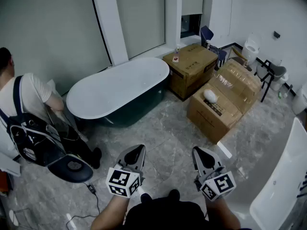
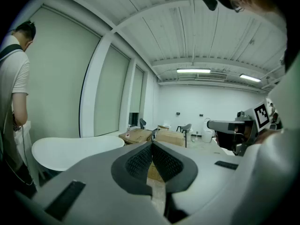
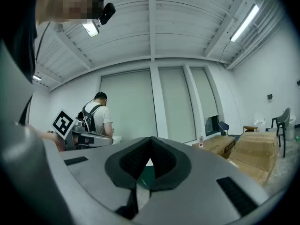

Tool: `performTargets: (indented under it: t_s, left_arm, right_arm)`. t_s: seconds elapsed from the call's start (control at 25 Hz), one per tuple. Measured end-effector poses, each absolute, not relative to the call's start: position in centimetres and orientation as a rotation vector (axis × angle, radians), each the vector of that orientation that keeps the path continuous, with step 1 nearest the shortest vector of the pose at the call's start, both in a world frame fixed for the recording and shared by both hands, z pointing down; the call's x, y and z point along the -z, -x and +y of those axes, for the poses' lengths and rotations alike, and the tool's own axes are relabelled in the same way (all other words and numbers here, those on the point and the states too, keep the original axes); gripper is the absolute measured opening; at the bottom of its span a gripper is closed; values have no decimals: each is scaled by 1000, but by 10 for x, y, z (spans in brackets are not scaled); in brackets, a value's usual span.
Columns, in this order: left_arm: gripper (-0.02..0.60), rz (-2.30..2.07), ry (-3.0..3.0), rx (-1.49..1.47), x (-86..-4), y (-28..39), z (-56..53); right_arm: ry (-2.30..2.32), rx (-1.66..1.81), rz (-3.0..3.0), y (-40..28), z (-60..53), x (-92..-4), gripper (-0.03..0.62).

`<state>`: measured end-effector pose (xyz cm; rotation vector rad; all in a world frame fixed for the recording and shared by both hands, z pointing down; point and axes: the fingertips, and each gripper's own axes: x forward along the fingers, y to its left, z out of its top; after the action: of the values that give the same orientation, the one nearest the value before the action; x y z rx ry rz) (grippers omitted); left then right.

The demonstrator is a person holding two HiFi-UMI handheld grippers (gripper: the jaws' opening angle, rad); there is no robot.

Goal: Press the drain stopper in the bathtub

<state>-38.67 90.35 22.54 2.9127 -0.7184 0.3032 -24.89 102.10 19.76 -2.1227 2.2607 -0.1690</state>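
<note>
- The left gripper (image 1: 137, 151) is held with its jaws pressed together on nothing.
- The right gripper (image 1: 200, 152) is likewise closed and empty.
- The bathtub (image 1: 115, 87) is seen well apart from both.

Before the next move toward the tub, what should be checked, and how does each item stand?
1. Left gripper empty, jaws together: ok.
2. Right gripper empty, jaws together: ok.
3. White-topped, dark-sided oval bathtub within reach: not ok, it stands across the floor.
4. Drain stopper in sight: cannot tell, none shows.
5. Person in white shirt away from the bathtub: not ok, stands at its end.
</note>
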Motion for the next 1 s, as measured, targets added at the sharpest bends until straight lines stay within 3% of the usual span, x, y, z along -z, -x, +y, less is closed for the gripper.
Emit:
performTargets:
  t_s: [1.0]
  left_arm:
    - [14, -732, -2911, -314, -235, 296, 909]
  right_arm:
    - [2007, 300, 2321, 177, 1028, -224, 14]
